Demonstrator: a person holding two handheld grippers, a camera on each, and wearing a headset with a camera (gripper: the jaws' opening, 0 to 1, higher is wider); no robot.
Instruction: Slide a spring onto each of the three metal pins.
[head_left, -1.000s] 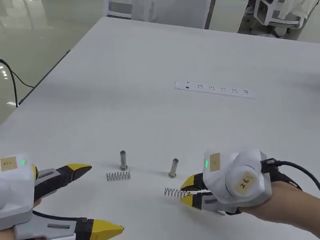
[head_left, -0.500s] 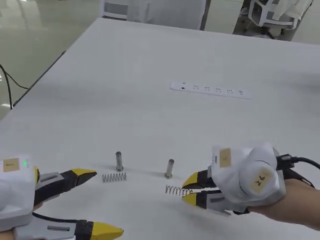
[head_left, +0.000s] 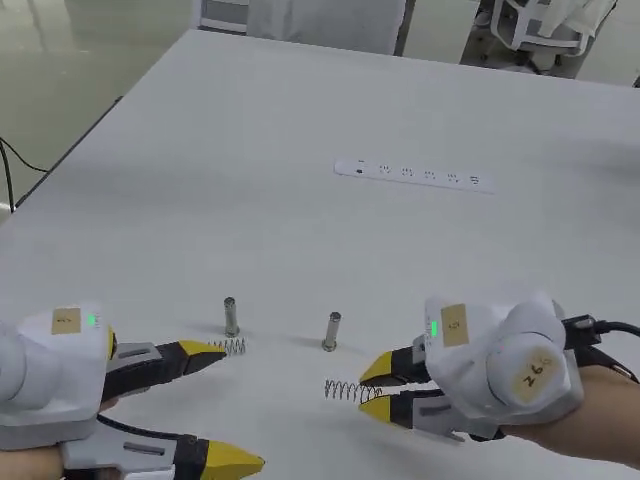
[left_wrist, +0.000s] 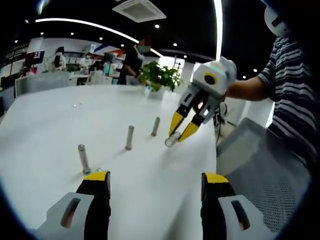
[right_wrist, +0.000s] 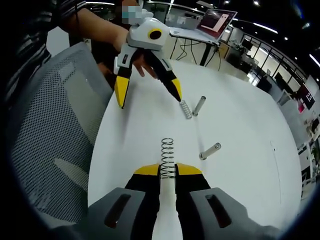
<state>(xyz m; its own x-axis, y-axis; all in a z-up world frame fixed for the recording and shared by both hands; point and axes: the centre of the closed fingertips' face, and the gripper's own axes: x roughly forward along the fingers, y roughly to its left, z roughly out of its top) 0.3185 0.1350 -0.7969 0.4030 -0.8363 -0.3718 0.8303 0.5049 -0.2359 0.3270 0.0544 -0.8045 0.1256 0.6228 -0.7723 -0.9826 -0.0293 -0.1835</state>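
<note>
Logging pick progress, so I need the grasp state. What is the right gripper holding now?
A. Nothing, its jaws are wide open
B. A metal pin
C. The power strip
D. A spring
D: in the right gripper view, the right gripper is closed on one end of a spring, and the rest of the coil sticks out ahead of the yellow tips.

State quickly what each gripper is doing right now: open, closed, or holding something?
Left gripper: open, holding nothing.
Right gripper: closed on a spring.
</note>
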